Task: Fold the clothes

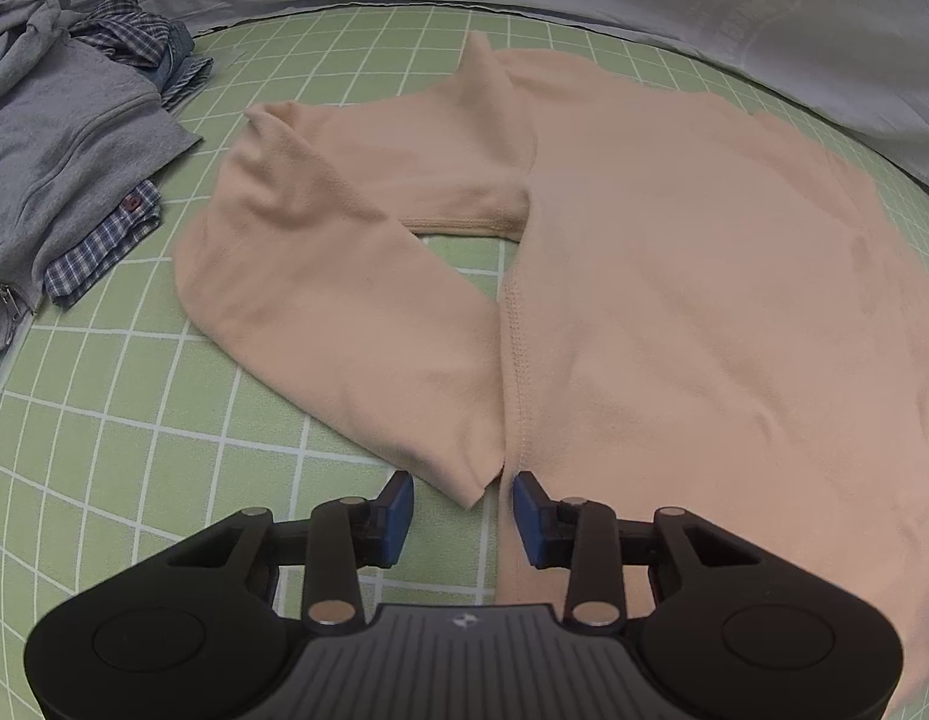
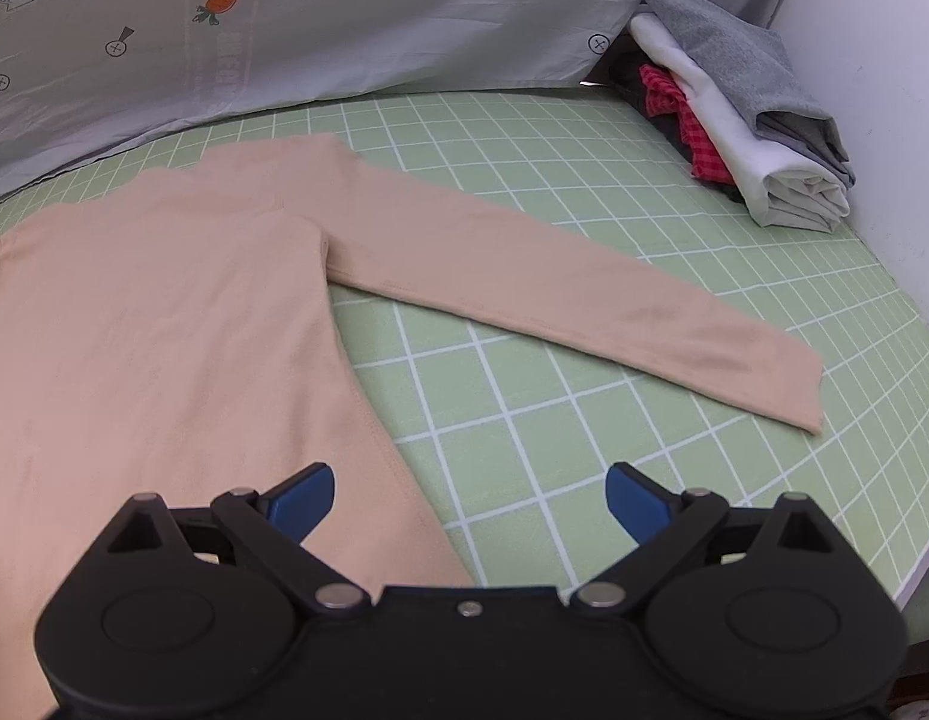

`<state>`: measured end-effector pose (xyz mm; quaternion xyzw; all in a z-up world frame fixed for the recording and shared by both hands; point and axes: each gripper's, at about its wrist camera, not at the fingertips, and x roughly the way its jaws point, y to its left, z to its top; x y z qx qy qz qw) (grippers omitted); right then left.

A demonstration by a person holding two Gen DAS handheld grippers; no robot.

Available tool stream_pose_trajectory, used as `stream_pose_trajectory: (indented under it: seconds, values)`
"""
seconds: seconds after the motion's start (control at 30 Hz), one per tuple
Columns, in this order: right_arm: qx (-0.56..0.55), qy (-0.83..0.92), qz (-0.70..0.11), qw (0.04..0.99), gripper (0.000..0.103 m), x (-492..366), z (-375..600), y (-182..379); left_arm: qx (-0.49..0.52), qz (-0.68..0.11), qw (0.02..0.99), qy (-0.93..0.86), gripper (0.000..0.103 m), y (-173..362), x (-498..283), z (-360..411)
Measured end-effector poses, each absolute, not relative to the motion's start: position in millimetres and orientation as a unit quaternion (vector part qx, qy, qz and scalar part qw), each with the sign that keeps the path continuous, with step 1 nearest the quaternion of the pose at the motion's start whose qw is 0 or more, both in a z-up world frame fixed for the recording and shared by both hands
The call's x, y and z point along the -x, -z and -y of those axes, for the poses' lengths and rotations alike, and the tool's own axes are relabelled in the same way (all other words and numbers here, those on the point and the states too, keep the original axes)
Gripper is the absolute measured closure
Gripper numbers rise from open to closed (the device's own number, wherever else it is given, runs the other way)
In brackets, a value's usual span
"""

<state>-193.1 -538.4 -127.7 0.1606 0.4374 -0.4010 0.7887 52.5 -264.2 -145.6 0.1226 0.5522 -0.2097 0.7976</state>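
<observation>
Shirt (image 1: 674, 276) lies flat for folding; left gripper (image 1: 464, 507) half-closed around its cuff, not pinching; right gripper (image 2: 469, 501) spread, empty.

One peach long-sleeved fleece top (image 2: 164, 312); two piles of clothes, one unfolded (image 1: 74, 138), one apparently folded (image 2: 746, 120); two grippers.

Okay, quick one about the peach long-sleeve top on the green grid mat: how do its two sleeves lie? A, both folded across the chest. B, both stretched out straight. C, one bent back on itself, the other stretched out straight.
C: one sleeve doubles back in a bend, while the other sleeve lies straight on the mat.
</observation>
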Motion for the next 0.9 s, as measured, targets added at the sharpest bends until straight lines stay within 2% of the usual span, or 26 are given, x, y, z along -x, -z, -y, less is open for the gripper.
stream_pose_trajectory:
  seconds: [0.43, 0.47, 0.5, 0.53, 0.57, 0.77, 0.9]
  values:
    - [-0.164, 0.407, -0.43, 0.789, 0.005, 200.2, 537.1, 125.1, -0.137, -0.546, 0.8, 0.21, 0.07, 149.0, -53.7, 265.9]
    - [-0.163, 0.407, -0.429, 0.789, 0.005, 200.7, 537.3, 125.1, -0.142, -0.542, 0.801, 0.211, 0.072, 149.2, -52.8, 267.8]
    - [-0.164, 0.408, -0.429, 0.789, 0.005, 201.3, 537.7, 125.1, -0.132, -0.543, 0.802, 0.212, 0.08, 148.5, -53.5, 266.0]
    - [-0.164, 0.41, -0.429, 0.788, 0.005, 201.9, 538.2, 125.2, -0.121, -0.544, 0.803, 0.212, 0.092, 147.8, -54.2, 263.8]
    - [-0.166, 0.411, -0.428, 0.787, 0.005, 202.5, 539.0, 125.2, -0.109, -0.545, 0.804, 0.212, 0.098, 147.1, -55.0, 261.7]
    - [-0.174, 0.413, -0.427, 0.785, 0.005, 201.8, 538.4, 125.5, -0.033, -0.544, 0.812, 0.211, 0.101, 130.9, -56.3, 235.6]
    - [-0.167, 0.394, -0.438, 0.791, 0.005, 194.2, 525.2, 127.8, 0.079, -0.535, 0.818, 0.194, 0.102, 106.0, -57.3, 190.3]
